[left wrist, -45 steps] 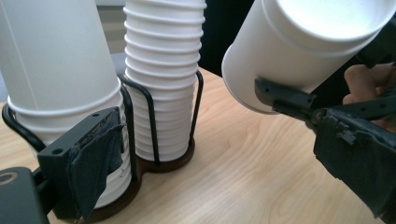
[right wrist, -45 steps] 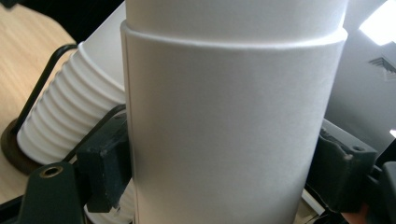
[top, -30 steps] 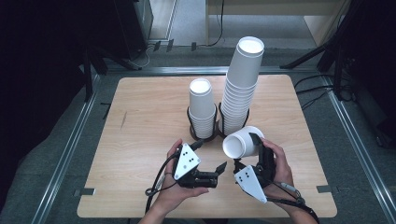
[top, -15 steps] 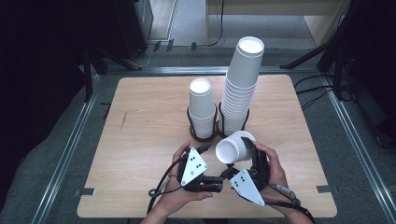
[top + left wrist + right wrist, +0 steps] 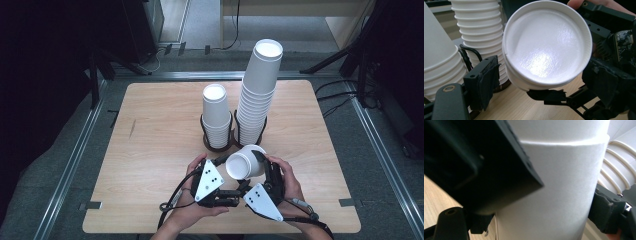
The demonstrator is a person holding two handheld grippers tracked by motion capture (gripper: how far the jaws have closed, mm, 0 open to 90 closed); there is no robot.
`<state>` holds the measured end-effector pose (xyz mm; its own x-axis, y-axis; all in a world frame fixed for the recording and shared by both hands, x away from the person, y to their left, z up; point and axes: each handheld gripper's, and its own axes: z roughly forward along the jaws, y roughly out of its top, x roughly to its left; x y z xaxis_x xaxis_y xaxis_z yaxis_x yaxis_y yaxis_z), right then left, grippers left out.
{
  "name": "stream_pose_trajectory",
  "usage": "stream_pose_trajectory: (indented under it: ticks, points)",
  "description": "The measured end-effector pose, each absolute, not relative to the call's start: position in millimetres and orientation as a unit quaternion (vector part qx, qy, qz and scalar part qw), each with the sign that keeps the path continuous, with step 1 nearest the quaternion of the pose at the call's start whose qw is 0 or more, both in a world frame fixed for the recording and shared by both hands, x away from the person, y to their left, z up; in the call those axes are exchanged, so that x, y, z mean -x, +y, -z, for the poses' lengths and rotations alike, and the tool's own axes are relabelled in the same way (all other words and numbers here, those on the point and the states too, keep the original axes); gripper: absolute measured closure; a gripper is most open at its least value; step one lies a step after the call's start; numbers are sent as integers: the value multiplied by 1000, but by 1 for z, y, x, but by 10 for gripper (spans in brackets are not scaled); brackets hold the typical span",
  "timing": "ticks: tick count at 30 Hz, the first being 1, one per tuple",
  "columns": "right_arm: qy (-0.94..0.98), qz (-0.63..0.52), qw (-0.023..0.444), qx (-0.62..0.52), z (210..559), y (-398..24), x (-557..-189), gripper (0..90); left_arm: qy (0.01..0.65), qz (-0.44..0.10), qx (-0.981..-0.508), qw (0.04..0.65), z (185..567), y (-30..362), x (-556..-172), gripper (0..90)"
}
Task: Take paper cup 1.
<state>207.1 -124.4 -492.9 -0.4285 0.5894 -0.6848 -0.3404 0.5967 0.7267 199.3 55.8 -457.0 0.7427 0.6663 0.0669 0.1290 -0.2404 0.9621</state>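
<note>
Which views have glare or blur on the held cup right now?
Left gripper view: a bright glare patch sits on the cup's base. Right gripper view: the near jaw and cup wall are soft, out of focus. High view: evenly lit table, dark surroundings.

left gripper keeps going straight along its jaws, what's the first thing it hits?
Probably the cup the right gripper holds: its bottom faces the left gripper close ahead. Depth is unclear.
</note>
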Motion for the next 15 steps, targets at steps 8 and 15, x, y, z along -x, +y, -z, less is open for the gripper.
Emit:
stream_pose_trajectory:
  ticks: [8,15]
  points:
    - [724,-449,518,-75,494,-123,-205,181,271,-237,-749,556,457,56,-200,172]
    - [725,-452,514,-73,494,-122,-204,181,272,-232,-751,555,457,56,-201,201]
